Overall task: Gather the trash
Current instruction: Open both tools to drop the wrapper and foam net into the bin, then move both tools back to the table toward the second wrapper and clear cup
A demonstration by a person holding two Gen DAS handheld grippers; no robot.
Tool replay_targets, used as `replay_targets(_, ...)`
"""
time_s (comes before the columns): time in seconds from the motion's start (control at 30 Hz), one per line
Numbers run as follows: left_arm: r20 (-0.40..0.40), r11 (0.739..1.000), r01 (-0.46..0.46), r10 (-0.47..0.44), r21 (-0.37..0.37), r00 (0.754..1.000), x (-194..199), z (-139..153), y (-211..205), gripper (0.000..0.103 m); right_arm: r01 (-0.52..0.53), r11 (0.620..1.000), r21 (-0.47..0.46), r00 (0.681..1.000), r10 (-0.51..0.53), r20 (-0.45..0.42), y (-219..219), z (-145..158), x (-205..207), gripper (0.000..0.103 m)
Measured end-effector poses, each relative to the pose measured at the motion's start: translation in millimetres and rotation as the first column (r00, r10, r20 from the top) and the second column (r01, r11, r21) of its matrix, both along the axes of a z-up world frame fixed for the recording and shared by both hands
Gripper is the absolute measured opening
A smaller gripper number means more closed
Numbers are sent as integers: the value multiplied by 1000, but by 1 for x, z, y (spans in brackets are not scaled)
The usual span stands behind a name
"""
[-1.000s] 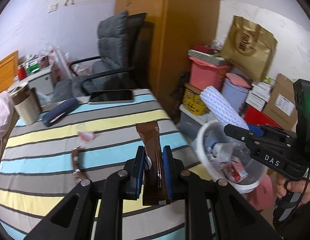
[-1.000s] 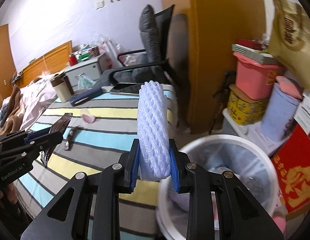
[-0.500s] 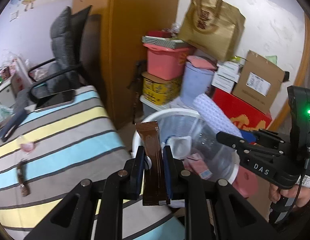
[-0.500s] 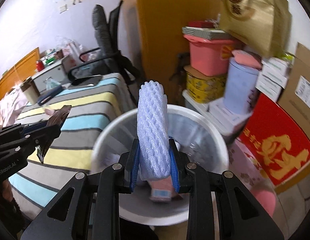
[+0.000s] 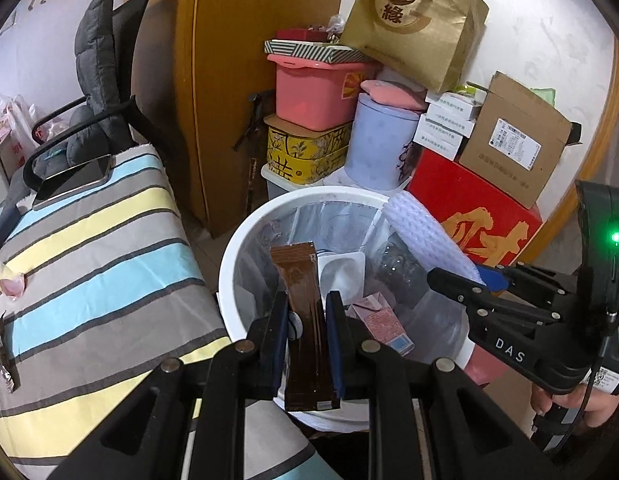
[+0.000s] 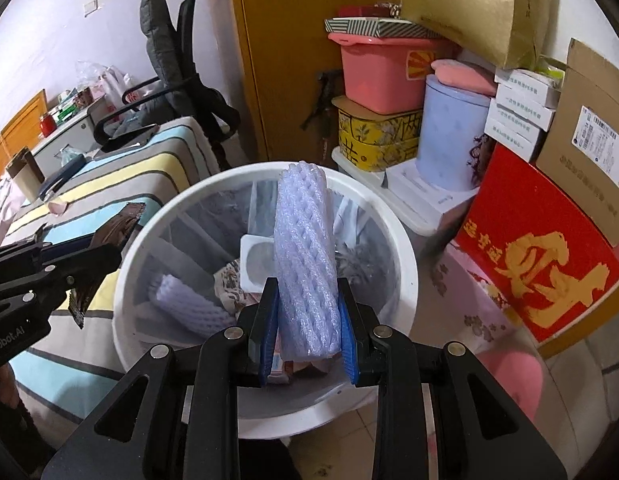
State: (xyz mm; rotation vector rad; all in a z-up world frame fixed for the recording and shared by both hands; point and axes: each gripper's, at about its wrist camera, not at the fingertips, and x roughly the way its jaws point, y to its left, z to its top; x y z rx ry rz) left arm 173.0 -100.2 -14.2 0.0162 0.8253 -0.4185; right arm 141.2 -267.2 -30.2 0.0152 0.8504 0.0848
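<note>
While both grippers hang over the white trash bin [image 5: 233, 256], each one is clamped on a piece of trash. Left gripper [image 5: 307, 312], lower centre of the left wrist view, pinches a brown wrapper [image 5: 303, 304] upright between its blue pads, wrapper top over the bin opening. Right gripper [image 6: 307, 312], lower centre of the right wrist view, squeezes a white foam net sleeve [image 6: 305, 256], standing upright above the bin's middle. The bin is lined with clear plastic and holds a white tray [image 6: 255, 258], another foam sleeve [image 6: 189, 304] and a pink carton [image 5: 383, 322]. Striped bedspread [image 5: 89, 248] fills the left of the frame, more scraps on it: a pink wrapper [image 5: 9, 282] at the left edge. Stacked boxes, upper right.
</note>
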Motion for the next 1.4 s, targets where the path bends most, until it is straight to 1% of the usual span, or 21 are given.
replay_targets(0.2, -18, 1000, -2, 2, 7, 1000, 3, -5, 0, 21, 17, 1000, -9, 1000, -17, -14, -1, -5, 4, 31)
replay_targets(0.27, -23, 1000, -2, 2, 3, 1000, 4, -6, 0, 29, 16, 1000, -4, 1000, -16, -18, -2, -5, 4, 32)
replay_targets(0.3, -21, 1000, -2, 2, 2, 1000, 4, -6, 0, 42, 15, 1000, -3, 1000, -16, -21, -1, -6, 4, 34)
replay_targets(0.33, -21, 1000, -4, 4, 0, 1000, 4, -5, 0, 53, 16, 1000, -6, 1000, -16, -22, -1, -6, 4, 35)
replay_targets(0.37, -20, 1000, 0, 0, -11, 1000, 3, -5, 1, 53, 22, 1000, -12, 1000, -22, -21, -1, -6, 4, 38)
replay_targets(0.4, -19, 1000, 4, -5, -21, 1000, 3, -4, 1, 53, 29, 999, -15, 999, -29, -18, -1, -5, 4, 44)
replay_targets(0.43, -17, 1000, 3, -3, -20, 1000, 3, -4, 2, 53, 32, 999, -12, 999, -32, -14, -2, -4, 3, 48)
replay_targets(0.47, -14, 1000, -2, 2, -11, 1000, 2, -3, 2, 53, 33, 999, -9, 999, -33, -12, -3, -4, 3, 56)
replay_targets(0.5, -10, 1000, -5, 5, -8, 1000, 2, -2, 3, 54, 35, 999, -6, 999, -35, -9, -3, -3, 3, 62)
replay_targets(0.77, 13, 999, -42, 43, -18, 999, -4, 6, 18, 55, 32, 999, -12, 999, -32, 13, 5, 2, 0, 62)
replay_targets(0.87, 30, 997, -72, 73, -19, 997, -9, 10, 29, 55, 29, 1000, -7, 999, -28, 21, 9, 4, -1, 62)
replay_targets(0.93, 42, 996, -80, 82, -34, 996, -12, 14, 38, 55, 20, 1000, -4, 999, -19, 26, 13, 5, -2, 62)
replay_targets(1.0, 49, 994, -103, 104, -28, 993, -15, 16, 47, 55, 11, 1000, -2, 999, -10, 32, 18, 7, -3, 62)
replay_targets(1.3, 79, 978, -206, 209, -41, 975, -27, 20, 95, 55, -45, 999, 11, 996, 44, 71, 48, 17, -6, 62)
replay_targets(1.4, 74, 966, -256, 258, -39, 963, -30, 18, 116, 55, -75, 997, 18, 994, 73, 85, 61, 19, -6, 62)
